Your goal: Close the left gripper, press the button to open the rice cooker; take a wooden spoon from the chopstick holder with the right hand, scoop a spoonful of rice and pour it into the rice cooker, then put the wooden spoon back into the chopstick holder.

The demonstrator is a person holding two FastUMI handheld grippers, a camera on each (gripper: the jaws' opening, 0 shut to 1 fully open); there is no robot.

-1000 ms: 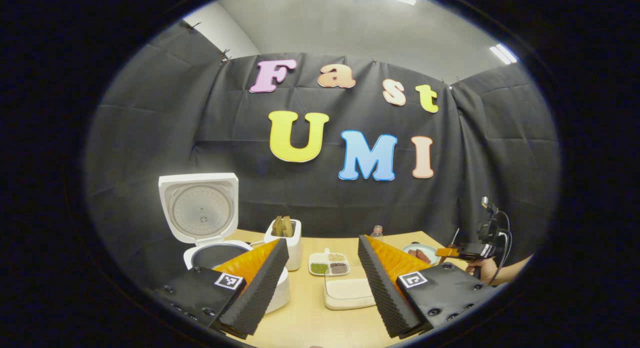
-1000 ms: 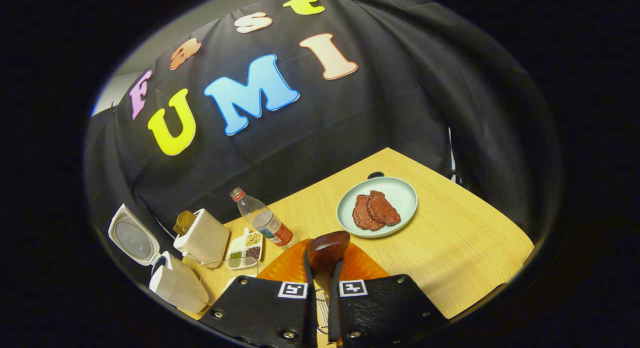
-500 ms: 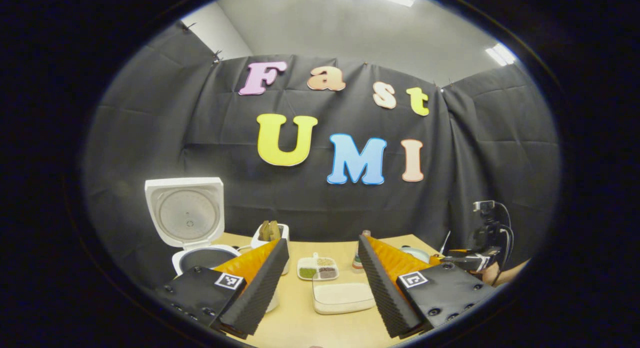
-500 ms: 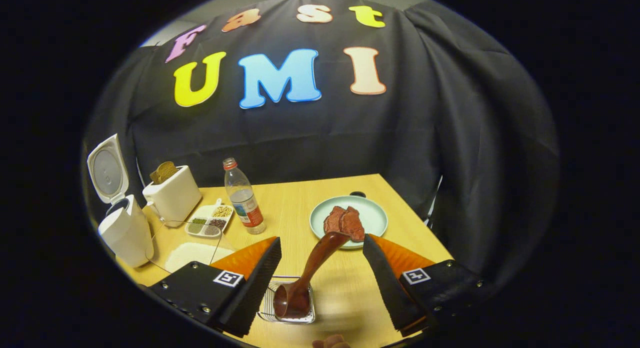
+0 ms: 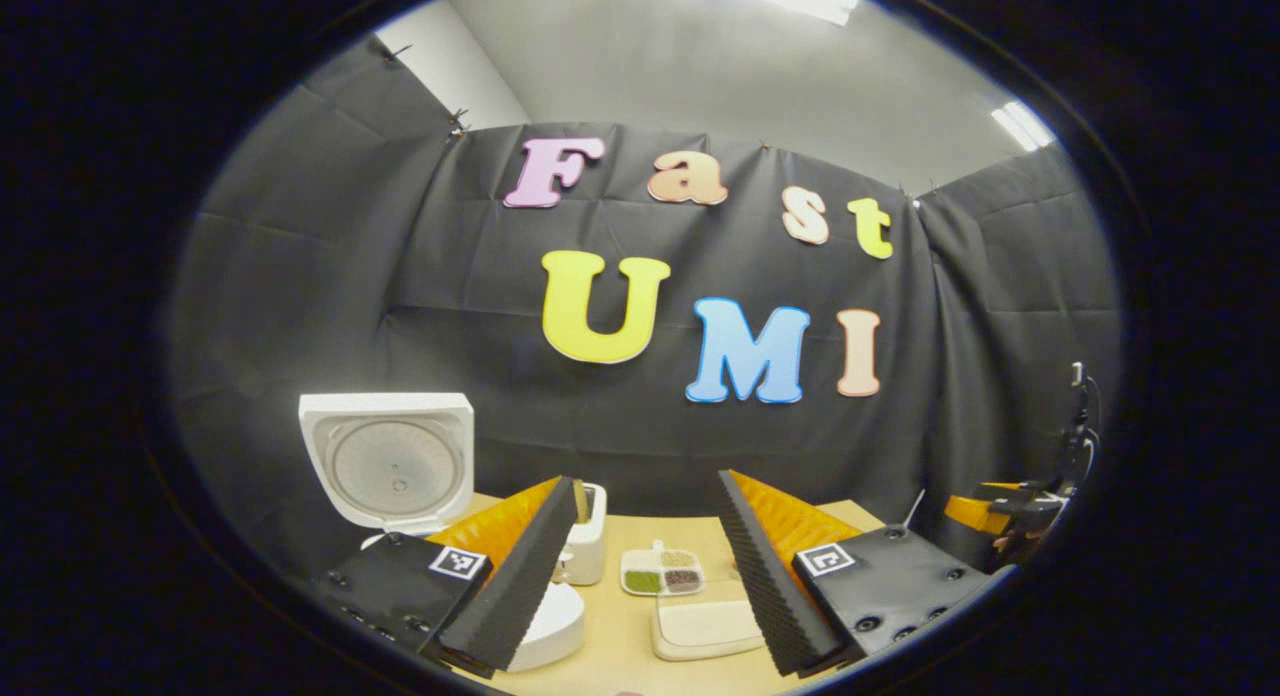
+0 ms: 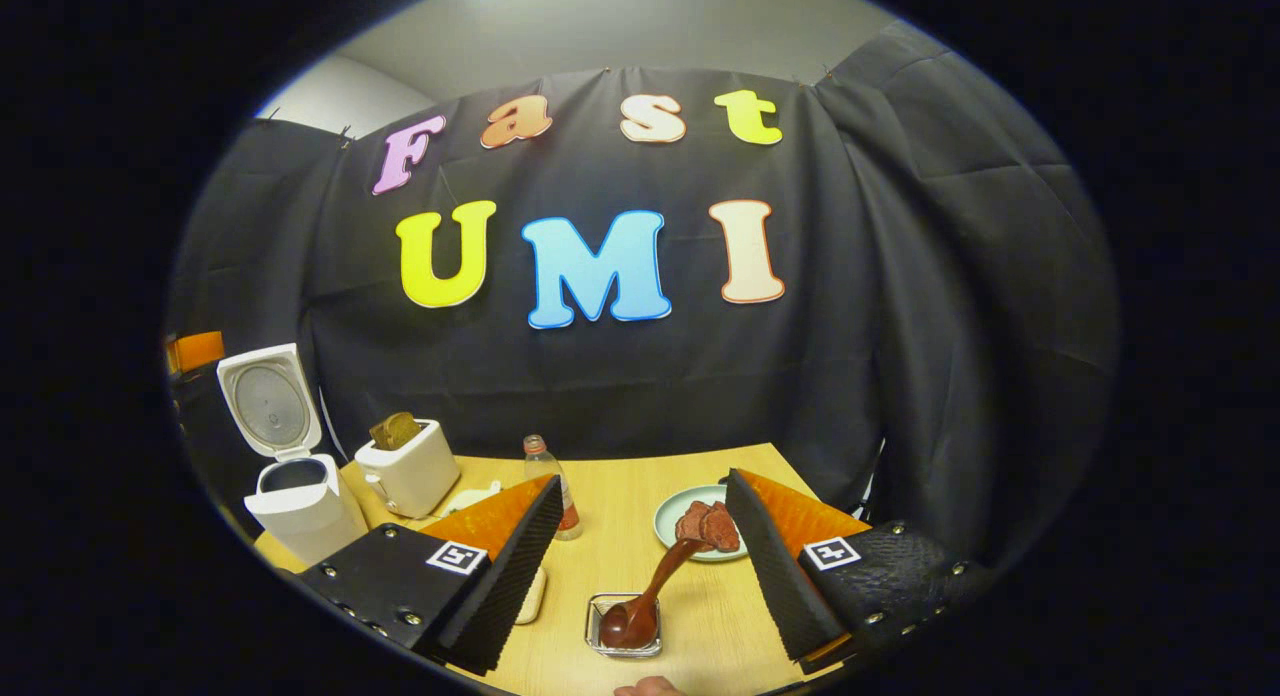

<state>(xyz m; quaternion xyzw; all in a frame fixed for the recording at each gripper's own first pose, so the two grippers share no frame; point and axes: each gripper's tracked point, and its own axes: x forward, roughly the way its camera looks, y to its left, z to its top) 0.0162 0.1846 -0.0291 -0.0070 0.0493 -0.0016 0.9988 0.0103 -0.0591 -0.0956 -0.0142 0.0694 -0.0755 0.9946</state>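
Black cloth backs a pale wooden counter point(image 6: 620, 476). At far left the rice cooker point(image 6: 295, 496) stands with its lid up. The wooden spoon point(image 6: 650, 596) sits bowl-down in the chopstick holder point(image 6: 622, 626) at the near edge, handle leaning toward the plate point(image 6: 672, 518). The right gripper point(image 6: 640, 566) holds its fingers wide, empty, on either side of the spoon. The left gripper point(image 5: 645, 566) likewise has its fingers wide apart.

Wooden spoon point(image 6: 650, 596) in chopstick holder point(image 6: 622, 627); plate point(image 6: 680, 521) behind; rice cooker point(image 6: 290, 476) far left
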